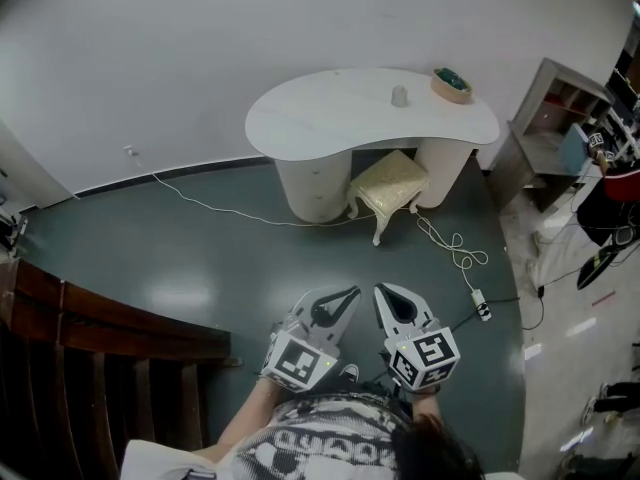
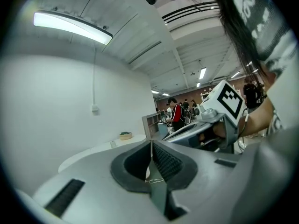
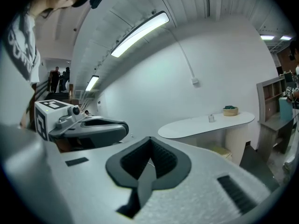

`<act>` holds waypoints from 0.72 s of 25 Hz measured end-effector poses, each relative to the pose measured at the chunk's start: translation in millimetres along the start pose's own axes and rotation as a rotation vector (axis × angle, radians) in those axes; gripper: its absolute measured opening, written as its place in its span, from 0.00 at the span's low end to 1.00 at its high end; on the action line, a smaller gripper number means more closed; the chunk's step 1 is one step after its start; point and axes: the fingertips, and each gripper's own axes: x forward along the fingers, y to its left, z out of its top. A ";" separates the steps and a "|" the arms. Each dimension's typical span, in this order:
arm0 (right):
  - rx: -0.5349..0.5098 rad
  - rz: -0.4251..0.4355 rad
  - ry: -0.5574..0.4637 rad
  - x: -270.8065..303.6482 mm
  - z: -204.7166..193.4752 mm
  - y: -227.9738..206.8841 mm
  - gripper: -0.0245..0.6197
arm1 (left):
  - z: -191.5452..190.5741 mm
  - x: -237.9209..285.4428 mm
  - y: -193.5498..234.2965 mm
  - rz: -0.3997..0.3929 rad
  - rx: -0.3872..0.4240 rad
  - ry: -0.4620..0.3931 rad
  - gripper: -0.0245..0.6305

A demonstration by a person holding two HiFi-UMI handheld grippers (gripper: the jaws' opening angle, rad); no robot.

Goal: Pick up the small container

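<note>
The small container (image 1: 399,96) is a little pale cup standing on a white curved table (image 1: 330,123) far across the room. It also shows tiny in the left gripper view as the container (image 2: 112,143) and in the right gripper view as the container (image 3: 211,118). My left gripper (image 1: 351,294) and right gripper (image 1: 384,291) are held side by side close to my body, well short of the table. Both point toward it. The left gripper (image 2: 151,144) is shut and holds nothing. The right gripper (image 3: 150,140) is likewise shut and holds nothing.
A tan bowl (image 1: 451,84) with green contents sits at the table's right end. A cream stool (image 1: 388,188) stands under the table. A white cable (image 1: 455,253) and power strip trail over the grey floor. A dark wooden railing (image 1: 90,338) is at left, grey shelves (image 1: 560,118) at right.
</note>
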 end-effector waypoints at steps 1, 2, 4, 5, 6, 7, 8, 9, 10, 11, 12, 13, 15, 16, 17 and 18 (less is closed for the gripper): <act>0.000 -0.006 0.001 7.3 0.8 -4.3 0.04 | -1.7 4.8 7.4 -0.003 -0.002 -0.005 0.05; 0.000 -0.013 0.001 15.4 2.1 -9.4 0.04 | -3.9 10.2 15.2 -0.006 -0.003 -0.009 0.05; -0.002 -0.027 0.000 33.7 5.9 -20.2 0.04 | -11.7 21.1 31.8 -0.014 -0.006 -0.009 0.05; -0.002 -0.034 -0.003 44.0 8.3 -25.4 0.04 | -14.9 25.7 41.0 -0.020 -0.004 -0.004 0.05; -0.001 -0.041 -0.008 55.1 11.1 -30.4 0.04 | -17.4 29.9 51.3 -0.026 0.002 0.003 0.05; 0.001 -0.048 -0.012 66.9 14.5 -35.4 0.04 | -19.5 34.0 62.7 -0.031 0.010 0.007 0.06; 0.002 -0.056 -0.015 79.5 18.6 -40.2 0.04 | -20.6 38.0 75.3 -0.036 0.017 0.007 0.05; 0.001 -0.062 -0.016 92.5 23.5 -44.5 0.04 | -20.9 42.2 89.3 -0.040 0.021 0.004 0.05; -0.001 -0.068 -0.017 105.7 29.0 -48.3 0.04 | -21.0 46.7 104.2 -0.042 0.023 0.000 0.06; -0.005 -0.074 -0.017 118.7 34.3 -51.6 0.04 | -20.8 51.1 119.0 -0.044 0.022 -0.004 0.05; -0.008 -0.079 -0.016 131.1 39.0 -54.6 0.04 | -20.6 55.6 133.0 -0.047 0.020 -0.008 0.05; -0.010 -0.084 -0.015 142.7 43.2 -57.8 0.04 | -21.0 60.3 146.0 -0.050 0.019 -0.011 0.05; -0.011 -0.095 -0.012 163.7 49.7 -64.9 0.04 | -24.1 69.4 168.7 -0.056 0.017 -0.016 0.05; -0.011 -0.102 -0.008 173.4 51.9 -68.5 0.04 | -25.2 73.5 178.4 -0.063 0.013 -0.019 0.05; -0.011 -0.109 -0.002 182.9 53.5 -71.9 0.04 | -26.3 77.1 187.5 -0.071 0.009 -0.022 0.05; -0.012 -0.116 0.004 192.4 54.8 -75.0 0.04 | -27.9 80.8 196.8 -0.078 0.006 -0.025 0.05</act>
